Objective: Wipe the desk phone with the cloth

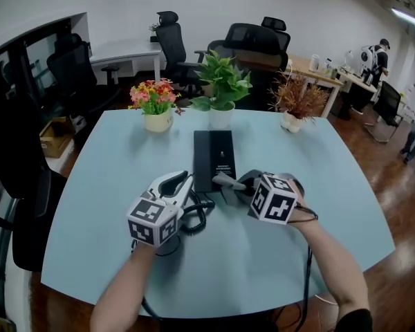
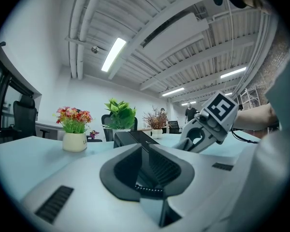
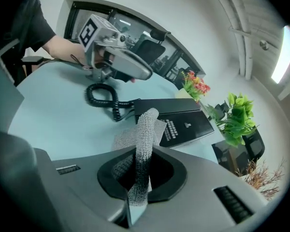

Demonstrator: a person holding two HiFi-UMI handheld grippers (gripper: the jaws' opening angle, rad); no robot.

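The black desk phone base (image 1: 214,159) lies flat in the middle of the pale blue table (image 1: 111,185), seen close up in the right gripper view (image 3: 183,120). My left gripper (image 1: 171,185) is shut on the phone's handset (image 3: 130,65) and holds it lifted to the left of the base. The coiled cord (image 3: 104,98) trails from it to the base. My right gripper (image 1: 229,182) is shut on a grey mesh cloth (image 3: 145,129). The cloth hangs beside the near right corner of the base.
Three pots stand behind the phone: red and yellow flowers (image 1: 155,106), a green plant (image 1: 221,88) and dried twigs (image 1: 296,102). Black office chairs (image 1: 256,43) and other desks lie beyond the table. A person (image 1: 379,55) stands far right.
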